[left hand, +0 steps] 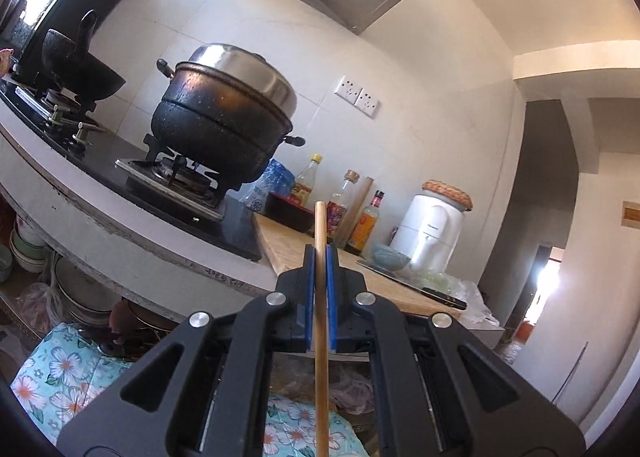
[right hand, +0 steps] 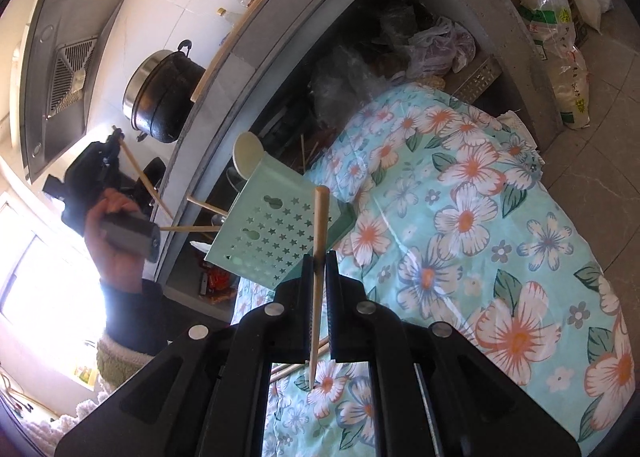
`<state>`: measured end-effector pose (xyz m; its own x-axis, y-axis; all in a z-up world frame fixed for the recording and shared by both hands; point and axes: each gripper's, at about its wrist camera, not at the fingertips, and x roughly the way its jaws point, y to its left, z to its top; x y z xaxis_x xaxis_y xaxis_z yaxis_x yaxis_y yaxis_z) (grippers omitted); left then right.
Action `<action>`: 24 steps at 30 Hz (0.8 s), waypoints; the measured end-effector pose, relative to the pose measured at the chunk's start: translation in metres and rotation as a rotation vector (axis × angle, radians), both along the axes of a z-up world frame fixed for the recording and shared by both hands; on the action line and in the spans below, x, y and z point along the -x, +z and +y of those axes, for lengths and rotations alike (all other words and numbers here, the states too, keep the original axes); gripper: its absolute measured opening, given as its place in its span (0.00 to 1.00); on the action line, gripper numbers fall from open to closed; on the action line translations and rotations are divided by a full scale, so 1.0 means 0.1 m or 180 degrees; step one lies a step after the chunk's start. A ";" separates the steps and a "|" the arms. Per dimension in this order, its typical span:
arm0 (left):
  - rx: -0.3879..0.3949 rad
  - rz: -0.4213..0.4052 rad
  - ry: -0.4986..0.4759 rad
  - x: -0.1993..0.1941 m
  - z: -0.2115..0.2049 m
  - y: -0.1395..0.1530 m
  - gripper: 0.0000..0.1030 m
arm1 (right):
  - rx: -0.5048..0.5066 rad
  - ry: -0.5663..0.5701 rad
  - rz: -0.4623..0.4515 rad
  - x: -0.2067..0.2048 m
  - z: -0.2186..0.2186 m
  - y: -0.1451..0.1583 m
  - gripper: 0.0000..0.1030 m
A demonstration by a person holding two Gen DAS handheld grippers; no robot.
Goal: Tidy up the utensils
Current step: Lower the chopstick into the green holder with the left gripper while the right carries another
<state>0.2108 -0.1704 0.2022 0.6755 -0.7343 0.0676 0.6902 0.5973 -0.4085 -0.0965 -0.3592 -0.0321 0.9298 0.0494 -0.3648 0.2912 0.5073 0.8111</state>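
My left gripper (left hand: 320, 253) is shut on a wooden chopstick (left hand: 320, 225) that runs up between its blue pads, held in the air in front of the kitchen counter. My right gripper (right hand: 320, 257) is shut on another wooden chopstick (right hand: 320, 217) above the floral cloth (right hand: 480, 217). Just beyond it a mint-green perforated utensil holder (right hand: 272, 233) lies tilted, with two chopsticks (right hand: 206, 205) and a pale spoon (right hand: 248, 153) sticking out of it. The left gripper (right hand: 114, 141) with its chopstick shows at the left of the right wrist view, in a hand.
A black steamer pot (left hand: 224, 121) sits on the gas stove (left hand: 176, 181), a wok (left hand: 80, 69) behind it. A cutting board (left hand: 360, 269) carries a knife (left hand: 412, 285), beside bottles (left hand: 340, 209) and a white appliance (left hand: 432, 233). More chopsticks (right hand: 292, 367) lie on the cloth. Bags (right hand: 560, 37) stand on the floor.
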 end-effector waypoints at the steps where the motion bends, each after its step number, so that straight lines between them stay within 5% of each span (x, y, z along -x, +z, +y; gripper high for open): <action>1: -0.0029 0.0015 0.0055 -0.04 -0.04 -0.04 0.04 | -0.0014 -0.0007 0.0001 0.00 -0.02 -0.02 0.06; 11: -0.0348 -0.0028 0.0392 -0.12 -0.26 -0.34 0.04 | -0.0074 -0.0020 -0.0020 0.02 -0.10 -0.07 0.06; 24: -0.0430 -0.0211 0.0657 -0.03 -0.35 -0.36 0.04 | -0.0101 -0.0044 -0.0056 0.07 -0.13 -0.08 0.06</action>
